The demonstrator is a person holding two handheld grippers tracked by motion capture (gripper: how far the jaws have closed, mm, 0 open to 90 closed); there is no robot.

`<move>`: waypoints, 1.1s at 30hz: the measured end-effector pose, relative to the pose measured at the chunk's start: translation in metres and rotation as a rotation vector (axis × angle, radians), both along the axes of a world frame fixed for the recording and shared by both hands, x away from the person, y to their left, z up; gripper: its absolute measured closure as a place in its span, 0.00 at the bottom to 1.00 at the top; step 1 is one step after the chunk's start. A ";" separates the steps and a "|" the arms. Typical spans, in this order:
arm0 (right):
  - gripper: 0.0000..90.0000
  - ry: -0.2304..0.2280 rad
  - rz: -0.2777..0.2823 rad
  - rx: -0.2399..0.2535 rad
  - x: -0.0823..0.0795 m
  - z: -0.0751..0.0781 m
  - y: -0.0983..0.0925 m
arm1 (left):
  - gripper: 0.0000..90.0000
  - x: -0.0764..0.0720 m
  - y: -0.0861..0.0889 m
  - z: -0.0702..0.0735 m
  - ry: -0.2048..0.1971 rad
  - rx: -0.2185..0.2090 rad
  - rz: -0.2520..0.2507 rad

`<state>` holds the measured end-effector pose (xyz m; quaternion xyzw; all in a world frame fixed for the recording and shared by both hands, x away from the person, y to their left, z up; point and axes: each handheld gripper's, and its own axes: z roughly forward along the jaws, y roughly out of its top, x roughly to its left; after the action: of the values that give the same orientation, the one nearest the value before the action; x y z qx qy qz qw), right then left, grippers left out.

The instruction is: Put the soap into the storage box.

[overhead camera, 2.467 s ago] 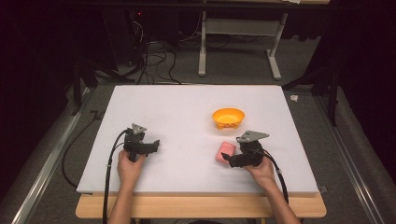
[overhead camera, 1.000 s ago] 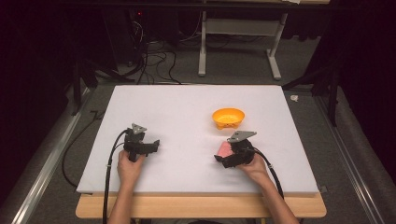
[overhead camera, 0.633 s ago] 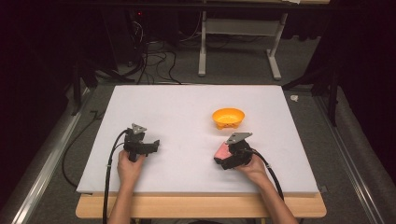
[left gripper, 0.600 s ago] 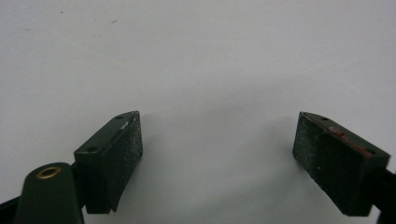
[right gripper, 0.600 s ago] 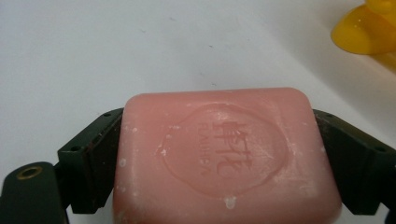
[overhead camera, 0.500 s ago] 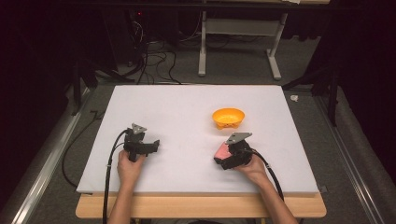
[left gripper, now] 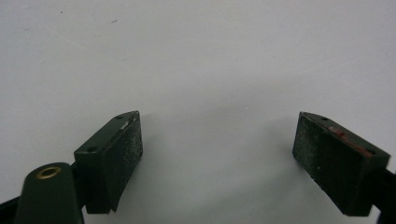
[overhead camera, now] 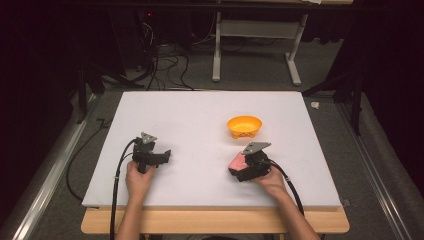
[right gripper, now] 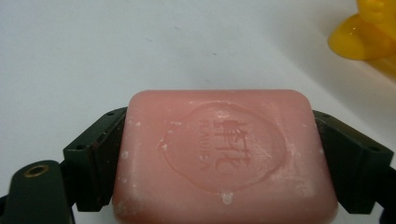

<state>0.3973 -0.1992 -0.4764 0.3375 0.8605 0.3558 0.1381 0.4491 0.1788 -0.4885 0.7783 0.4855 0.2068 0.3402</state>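
Observation:
A pink bar of soap (right gripper: 224,154) with a stamped oval mark sits between the two jaws of my right gripper (right gripper: 219,158), which is shut on it. From above, the soap (overhead camera: 236,163) shows at the front of the right gripper (overhead camera: 239,169), right of the table's middle. An orange bowl (overhead camera: 244,126) stands a short way behind it; its yellow-orange side (right gripper: 369,35) shows at the top right of the right gripper view. My left gripper (overhead camera: 162,157) rests at the front left, and its jaws (left gripper: 217,158) stand wide open over bare white table.
The white tabletop (overhead camera: 200,120) has a wooden front edge (overhead camera: 215,222). Cables (overhead camera: 165,65) and a metal table frame (overhead camera: 255,45) lie on the dark floor beyond the far edge. A black cable (overhead camera: 119,175) trails from the left gripper off the front.
The right gripper has closed on the pink soap and shifted left and slightly away, turning a little, with the soap in it. The left gripper has stayed put.

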 end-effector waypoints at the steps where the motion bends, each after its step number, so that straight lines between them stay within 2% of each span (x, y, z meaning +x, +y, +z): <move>1: 0.15 -0.002 -0.002 0.005 -0.001 0.002 -0.001 | 0.18 0.000 0.000 0.000 0.000 0.000 0.000; 6: 0.15 0.013 -0.010 0.038 -0.002 0.006 -0.005 | 0.18 0.000 0.000 0.000 0.000 0.000 0.000; 10: 0.15 0.010 -0.010 0.040 -0.003 0.008 -0.006 | 0.18 0.000 0.000 0.000 0.000 0.000 0.000; 24: 0.15 0.012 -0.038 0.095 -0.009 0.022 -0.018 | 0.18 0.000 0.000 0.000 0.001 0.002 -0.002; 33: 0.15 0.007 -0.062 0.083 -0.009 0.031 -0.025 | 0.18 0.000 0.000 0.000 0.001 0.001 -0.002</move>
<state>0.3880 -0.2240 -0.4458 0.3704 0.8347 0.3854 0.1319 0.4492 0.1789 -0.4884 0.7790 0.4849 0.2065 0.3396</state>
